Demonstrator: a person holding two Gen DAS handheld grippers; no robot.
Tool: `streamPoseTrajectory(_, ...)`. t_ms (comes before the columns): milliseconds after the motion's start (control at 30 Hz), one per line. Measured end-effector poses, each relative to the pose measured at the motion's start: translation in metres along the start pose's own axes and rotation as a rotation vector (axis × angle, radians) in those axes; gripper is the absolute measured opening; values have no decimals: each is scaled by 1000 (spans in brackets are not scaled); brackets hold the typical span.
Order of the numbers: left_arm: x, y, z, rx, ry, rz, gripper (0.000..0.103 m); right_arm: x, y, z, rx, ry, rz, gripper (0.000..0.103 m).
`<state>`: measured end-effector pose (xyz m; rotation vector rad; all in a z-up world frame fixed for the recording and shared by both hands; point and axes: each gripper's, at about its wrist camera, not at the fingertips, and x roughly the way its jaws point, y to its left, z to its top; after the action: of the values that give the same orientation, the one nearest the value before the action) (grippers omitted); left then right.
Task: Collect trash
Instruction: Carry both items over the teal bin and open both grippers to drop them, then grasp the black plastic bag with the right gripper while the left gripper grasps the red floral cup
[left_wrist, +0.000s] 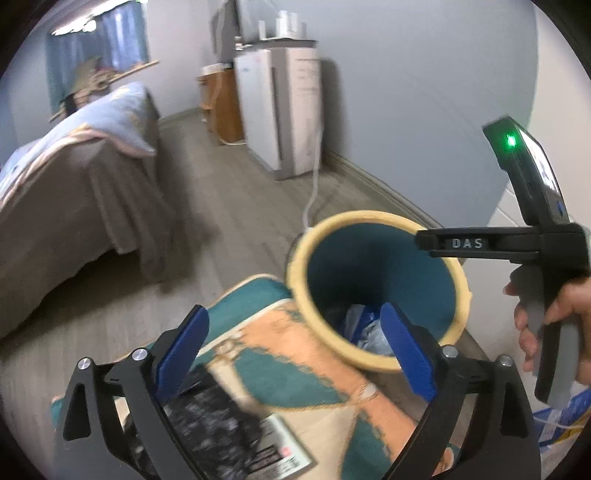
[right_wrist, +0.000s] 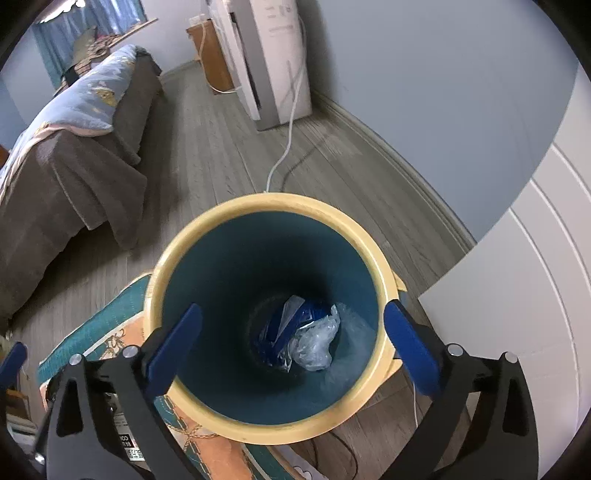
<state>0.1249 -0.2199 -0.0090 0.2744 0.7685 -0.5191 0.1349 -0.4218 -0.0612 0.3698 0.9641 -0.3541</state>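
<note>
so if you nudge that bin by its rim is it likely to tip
Quite possibly. The bin looks tall and narrow, tapering toward its base, so a push at the rim has leverage. It holds only crumpled plastic, so it is probably light. It also seems to sit partly on the rug, perhaps unevenly.

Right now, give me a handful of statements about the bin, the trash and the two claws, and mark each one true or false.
1. The round teal bin with the yellow rim holds crumpled clear plastic at its bottom. True.
2. The right claw is shut on a wrapper. False: its blue pads stand wide apart with nothing between them.
3. The left claw stands open above the patterned teal and orange rug. True.
4. The bin lies tipped on its side. False: it stands upright, mouth up.
5. A black and white printed packet lies on the rug. True.
</note>
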Motion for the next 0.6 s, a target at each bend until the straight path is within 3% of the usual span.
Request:
streamPoseTrajectory(267, -64, 77, -20, -82, -38, 139, 95, -20, 32, 2, -100, -51, 1, 97)
streamPoseTrajectory(467, -115, 136, -52, -203, -32, 257, 96, -49, 82, -7, -207, -109, 54, 97)
streamPoseTrajectory(600, -141, 162, -82, -305, -51, 272, 97, -65, 116, -21, -268, -113, 105, 97)
